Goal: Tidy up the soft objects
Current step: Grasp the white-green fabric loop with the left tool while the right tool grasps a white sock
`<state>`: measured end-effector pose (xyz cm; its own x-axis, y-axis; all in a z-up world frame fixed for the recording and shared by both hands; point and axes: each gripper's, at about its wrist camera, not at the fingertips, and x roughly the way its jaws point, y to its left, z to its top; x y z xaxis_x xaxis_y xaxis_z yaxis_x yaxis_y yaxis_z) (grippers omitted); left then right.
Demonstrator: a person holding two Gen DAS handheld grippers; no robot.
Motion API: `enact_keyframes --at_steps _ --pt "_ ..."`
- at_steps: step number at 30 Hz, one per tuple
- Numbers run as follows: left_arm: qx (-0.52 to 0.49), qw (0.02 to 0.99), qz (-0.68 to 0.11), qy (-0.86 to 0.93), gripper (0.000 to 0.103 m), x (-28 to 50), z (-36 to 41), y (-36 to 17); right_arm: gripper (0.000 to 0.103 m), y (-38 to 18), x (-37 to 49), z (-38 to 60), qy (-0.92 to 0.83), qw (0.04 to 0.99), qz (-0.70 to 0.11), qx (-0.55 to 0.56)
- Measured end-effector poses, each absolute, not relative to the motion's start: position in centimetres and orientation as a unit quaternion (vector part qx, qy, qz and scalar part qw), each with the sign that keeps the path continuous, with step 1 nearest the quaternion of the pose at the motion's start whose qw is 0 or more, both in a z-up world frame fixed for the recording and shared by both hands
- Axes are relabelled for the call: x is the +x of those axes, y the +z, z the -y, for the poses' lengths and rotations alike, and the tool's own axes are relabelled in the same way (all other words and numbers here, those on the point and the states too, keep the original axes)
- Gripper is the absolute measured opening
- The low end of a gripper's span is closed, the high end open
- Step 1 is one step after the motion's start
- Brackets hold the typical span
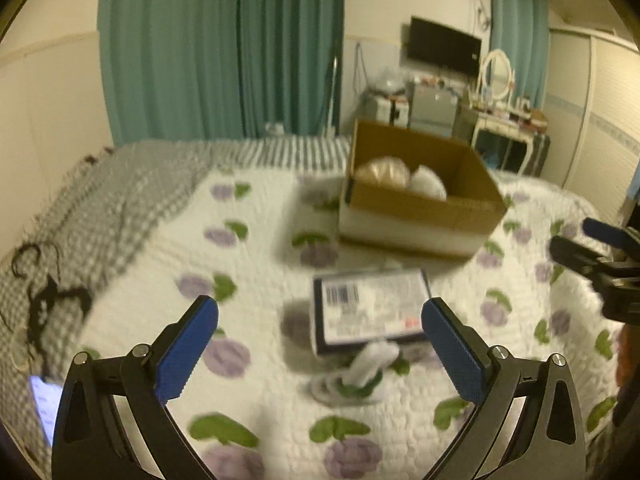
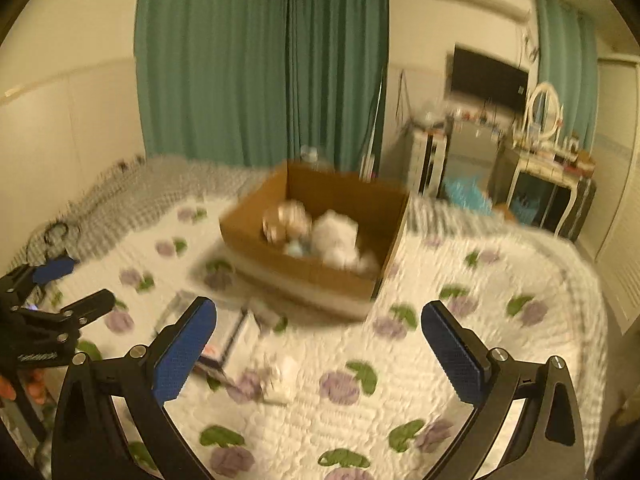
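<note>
A brown cardboard box [image 1: 472, 184] stands on the bed and holds a tan soft toy [image 1: 382, 172] and a white soft toy [image 1: 428, 184]; the box also shows in the right wrist view [image 2: 384, 216]. My left gripper [image 1: 320, 316] is open and empty above the quilt, with a flat printed box [image 1: 368, 312] and a white charger with cable [image 1: 368, 364] between its fingers' line of sight. My right gripper [image 2: 319, 318] is open and empty, above the quilt in front of the cardboard box. Both views are blurred.
The bed has a white quilt with purple flowers [image 2: 440, 360] and a grey checked blanket [image 1: 120, 200] at its left. A lit phone [image 1: 46, 404] lies at the left edge. Green curtains, a dresser with mirror [image 1: 500, 120] and a TV stand behind.
</note>
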<state>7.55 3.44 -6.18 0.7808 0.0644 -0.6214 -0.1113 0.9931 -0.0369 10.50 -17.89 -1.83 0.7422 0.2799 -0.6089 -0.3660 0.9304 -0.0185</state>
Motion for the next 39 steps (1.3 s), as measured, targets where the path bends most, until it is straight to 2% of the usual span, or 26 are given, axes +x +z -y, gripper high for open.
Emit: enact_keyframes --at_steps 4,6,8,12,15,17,20,21,23,24,28,39 --pt "-0.042 0.934 -0.354 0.033 0.103 8.0 -2.7 -8.7 0.102 -6.0 12.2 17.0 0.179 0.916 -0.351 -0.078" --pt "-0.043 0.930 -0.365 0.031 0.103 8.3 -2.5 -9.8 0.097 -7.6 12.8 16.4 0.186 0.907 -0.370 -0.080" --pt "-0.049 0.925 -0.376 0.025 0.102 8.6 -2.3 -11.1 0.084 -9.4 13.4 15.7 0.199 0.893 -0.397 -0.082" --pt "-0.038 0.916 -0.397 0.038 0.101 9.1 -2.1 -13.2 0.074 -11.5 14.0 14.7 0.209 0.878 -0.422 -0.090" --pt "-0.044 0.910 -0.411 0.025 0.091 9.3 -2.0 -14.1 0.066 -12.5 14.4 14.1 0.219 0.867 -0.439 -0.089" --pt "-0.043 0.908 -0.416 0.022 0.090 9.5 -2.0 -14.6 0.060 -13.0 14.5 13.8 0.222 0.861 -0.448 -0.092" --pt "-0.043 0.903 -0.427 0.011 0.073 9.9 -1.9 -15.2 0.053 -13.2 14.6 13.6 0.223 0.858 -0.454 -0.093" --pt "-0.042 0.900 -0.435 0.007 0.073 10.1 -1.8 -15.6 0.051 -13.4 14.6 13.5 0.223 0.856 -0.456 -0.095" --pt "-0.040 0.896 -0.443 0.006 0.072 10.3 -1.8 -16.1 0.039 -13.4 14.5 13.4 0.221 0.856 -0.458 -0.097" --pt "-0.038 0.895 -0.444 0.005 0.067 10.3 -1.7 -16.2 0.038 -13.4 14.5 13.5 0.220 0.856 -0.458 -0.095" --pt "-0.030 0.896 -0.443 0.000 0.060 10.3 -1.6 -16.2 0.035 -13.4 14.2 13.6 0.220 0.856 -0.457 -0.098" --pt "-0.035 0.899 -0.436 -0.011 0.051 9.6 -1.7 -15.5 0.031 -13.2 12.9 14.3 0.212 0.864 -0.448 -0.089"
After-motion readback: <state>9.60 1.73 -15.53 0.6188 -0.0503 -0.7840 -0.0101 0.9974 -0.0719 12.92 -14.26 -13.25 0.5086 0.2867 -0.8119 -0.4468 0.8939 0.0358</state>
